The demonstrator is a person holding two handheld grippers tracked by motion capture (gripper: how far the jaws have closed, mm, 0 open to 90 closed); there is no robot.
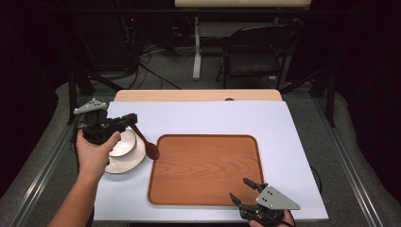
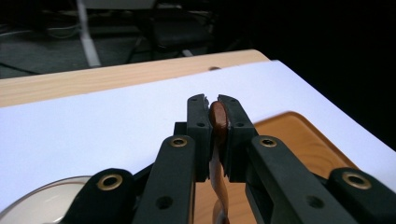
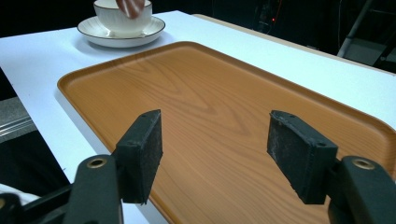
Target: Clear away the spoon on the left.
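The wooden tray (image 1: 203,170) lies mid-table on the white sheet (image 1: 265,118). Just off the tray's left edge stands a saucer (image 1: 127,163) with a white bowl (image 1: 124,143) on it. The left gripper (image 1: 134,118), above the bowl, is clenched on the handle of a brown wooden spoon (image 1: 150,148), whose bowl hangs at the tray's left rim. The right gripper (image 1: 240,190), at the tray's near right corner, gapes wide with nothing between its pads.
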